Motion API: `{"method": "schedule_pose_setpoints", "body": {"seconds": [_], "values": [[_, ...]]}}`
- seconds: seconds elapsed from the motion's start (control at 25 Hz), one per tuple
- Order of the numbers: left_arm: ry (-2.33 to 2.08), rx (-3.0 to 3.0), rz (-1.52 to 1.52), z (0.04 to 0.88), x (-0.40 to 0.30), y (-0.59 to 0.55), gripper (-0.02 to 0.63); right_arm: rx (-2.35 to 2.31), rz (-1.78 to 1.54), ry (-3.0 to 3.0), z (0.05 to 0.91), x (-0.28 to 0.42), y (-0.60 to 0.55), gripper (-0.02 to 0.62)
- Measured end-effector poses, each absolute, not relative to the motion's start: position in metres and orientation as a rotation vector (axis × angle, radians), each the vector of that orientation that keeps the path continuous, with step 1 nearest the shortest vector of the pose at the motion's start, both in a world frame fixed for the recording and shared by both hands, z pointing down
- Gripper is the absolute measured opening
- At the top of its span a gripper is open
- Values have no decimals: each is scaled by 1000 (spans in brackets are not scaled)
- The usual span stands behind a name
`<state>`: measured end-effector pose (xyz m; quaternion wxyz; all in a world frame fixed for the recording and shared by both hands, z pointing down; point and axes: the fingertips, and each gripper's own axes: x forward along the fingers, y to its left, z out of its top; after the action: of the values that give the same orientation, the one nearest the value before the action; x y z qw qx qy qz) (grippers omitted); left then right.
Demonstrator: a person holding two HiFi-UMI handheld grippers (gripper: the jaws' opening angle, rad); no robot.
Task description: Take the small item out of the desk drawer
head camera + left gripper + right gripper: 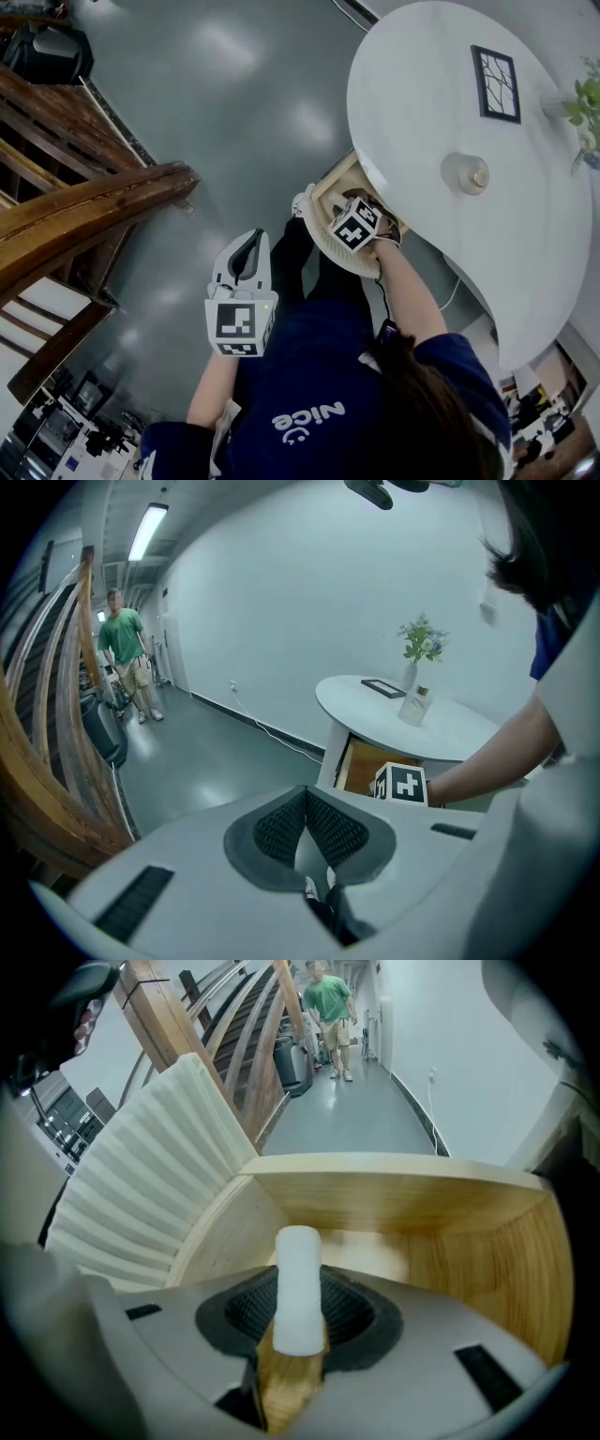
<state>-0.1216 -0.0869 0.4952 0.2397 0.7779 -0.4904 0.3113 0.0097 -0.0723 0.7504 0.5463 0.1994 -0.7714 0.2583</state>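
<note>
White and matte, the small cylinder [298, 1269] stands clamped between the jaws of your right gripper [300, 1321]. The pads press its lower part and its rounded top sticks out beyond them. It looks light and probably a little soft, like foam or chalk, so a moderate squeeze should do; a hard one might dent or crumble it. The dull surface should not slip, but a round body can pivot between flat pads. Your hold low across its width, with its axis running along the jaws, seems a sound one. It is plain and unmarked, with straight sides.

Just past it lies the pale wooden floor of the drawer [422, 1204], whose walls rise around the gripper, so the item is inside the drawer and not yet clear of it. The ribbed white drawer front [159, 1176] stands at the left of the right gripper view.

Your left gripper [307, 836] hangs apart from the drawer with its jaws together and nothing in them.

Above the drawer is the round white desk [422, 122], which carries a dark picture frame [495, 82] and a small bottle [466, 172]. Farther off are the wooden staircase [84, 206] and a person in a green shirt [328, 1002] down the corridor.
</note>
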Motion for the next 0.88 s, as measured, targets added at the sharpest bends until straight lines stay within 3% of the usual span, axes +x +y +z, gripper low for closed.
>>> {"method": "schedule_pose_setpoints", "body": {"seconds": [0.88], "values": [[-1222,2282,757,478,-88,-107,5,606,642,-1844,672,22,-53,140]]}}
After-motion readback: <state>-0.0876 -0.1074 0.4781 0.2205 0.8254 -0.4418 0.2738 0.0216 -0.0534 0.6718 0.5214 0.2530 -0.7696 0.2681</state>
